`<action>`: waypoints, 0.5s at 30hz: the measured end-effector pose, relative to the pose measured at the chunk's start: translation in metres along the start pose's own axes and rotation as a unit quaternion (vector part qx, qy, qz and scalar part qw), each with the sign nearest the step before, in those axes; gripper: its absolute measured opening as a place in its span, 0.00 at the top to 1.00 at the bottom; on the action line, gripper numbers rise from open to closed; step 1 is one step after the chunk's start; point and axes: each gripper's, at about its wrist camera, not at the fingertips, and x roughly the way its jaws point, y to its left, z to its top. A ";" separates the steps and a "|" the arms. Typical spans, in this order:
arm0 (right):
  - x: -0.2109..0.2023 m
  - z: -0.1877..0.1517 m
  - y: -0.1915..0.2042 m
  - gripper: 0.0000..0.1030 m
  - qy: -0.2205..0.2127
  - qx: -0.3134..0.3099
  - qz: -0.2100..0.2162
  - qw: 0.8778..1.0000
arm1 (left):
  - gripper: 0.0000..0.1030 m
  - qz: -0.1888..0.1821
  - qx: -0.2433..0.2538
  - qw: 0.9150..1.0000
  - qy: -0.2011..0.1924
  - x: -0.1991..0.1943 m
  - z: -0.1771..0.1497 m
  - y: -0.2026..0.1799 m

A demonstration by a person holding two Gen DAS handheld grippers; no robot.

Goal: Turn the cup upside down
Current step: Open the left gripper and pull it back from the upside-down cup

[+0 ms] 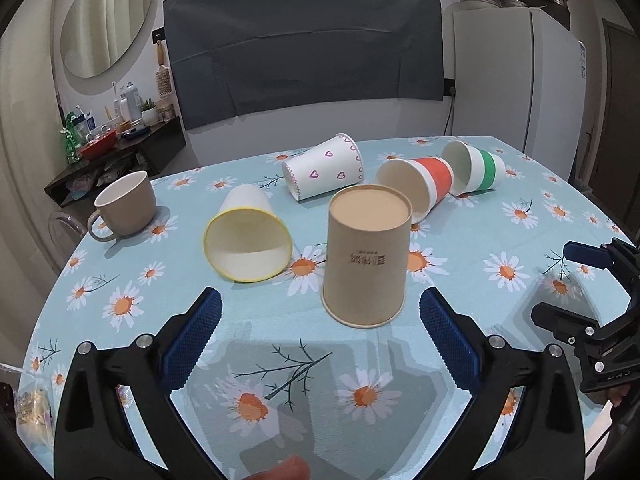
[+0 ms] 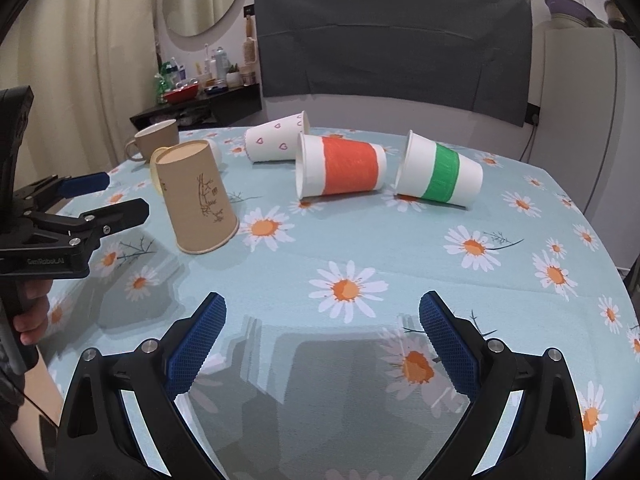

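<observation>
The kraft-brown paper cup [image 1: 367, 256] bore dark print; others showed a red band [image 2: 340, 166], green band [image 2: 440, 174], purple hearts [image 1: 324, 168], yellow rim [image 1: 248, 236]. The counter [image 2: 400, 248] wore pale-blue daisy cloth.

Small kitchen corner behind my round table.

From the left wrist camera I see a dark grey cloth [image 1: 304, 48] pinned to the pale wall at 12 o'clock, 1 oval mirror [image 1: 107, 16] at 10 o'clock, and below it a black shelf [image 1: 132, 150] crowded with bottles and a red bowl. A white fridge [image 1: 516, 76] stands at 2 o'clock with pots on top. Cream curtains [image 2: 80, 52] hang at 10 o'clock in the right view. The daisy-print tablecloth [image 1: 248, 332] is light blue.
</observation>
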 end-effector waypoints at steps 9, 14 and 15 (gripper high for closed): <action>0.006 0.004 0.025 0.09 -0.004 0.005 0.016 1.000 | 0.06 -0.015 -0.020 1.000 0.004 0.003 -0.021 0.022; 0.008 0.004 0.038 0.09 -0.001 -0.003 0.023 1.000 | 0.06 -0.045 -0.037 0.998 0.011 0.003 -0.024 0.034; 0.008 0.004 0.039 0.09 -0.002 -0.004 0.024 1.000 | 0.06 -0.052 -0.040 0.998 0.013 0.004 -0.025 0.036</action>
